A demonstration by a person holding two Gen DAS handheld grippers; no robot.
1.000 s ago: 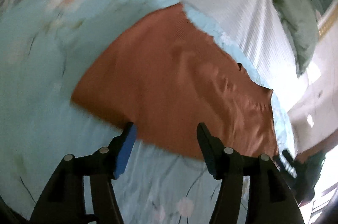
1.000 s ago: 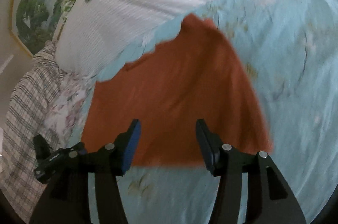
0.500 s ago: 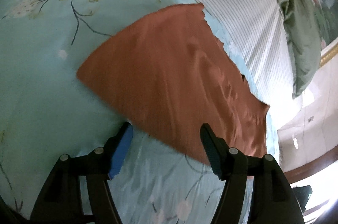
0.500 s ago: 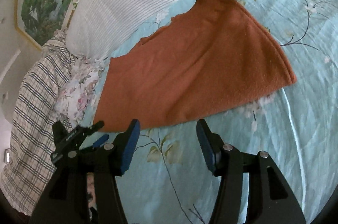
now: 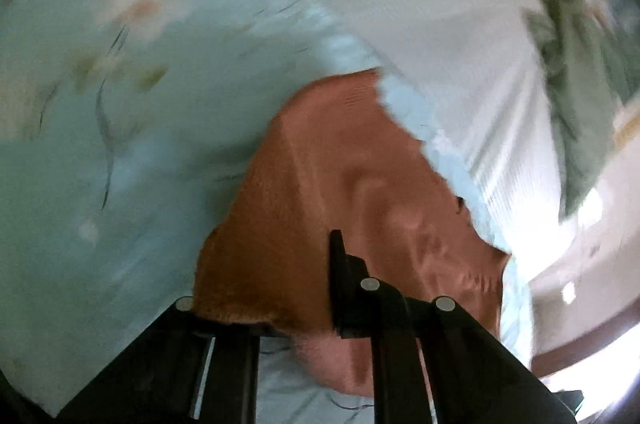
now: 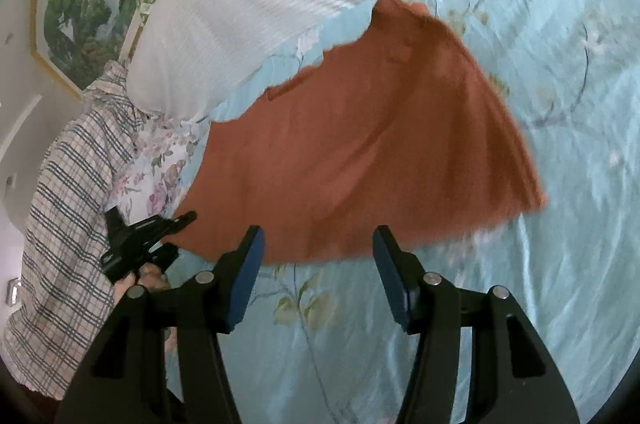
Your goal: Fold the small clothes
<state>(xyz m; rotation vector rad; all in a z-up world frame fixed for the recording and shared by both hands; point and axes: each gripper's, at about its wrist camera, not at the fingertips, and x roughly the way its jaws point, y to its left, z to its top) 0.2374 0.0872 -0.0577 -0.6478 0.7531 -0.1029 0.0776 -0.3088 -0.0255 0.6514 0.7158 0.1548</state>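
The left gripper, open half a second earlier, is now closing on the near edge of the rust-orange knitted garment spread on the floral light-blue bed, so a fold can be started.

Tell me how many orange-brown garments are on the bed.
1: the orange-brown garment lies on the floral bedspread, its near corner pinched in the left gripper. More could lie out of view.

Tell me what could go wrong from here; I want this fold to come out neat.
1. The left tool is closing on the near edge of the orange garment; a shallow bite could slip once lifted.
2. The right tool is open, short of the cloth, so a one-sided lift may skew it.
3. Dragging may bunch the floral bedsheet.
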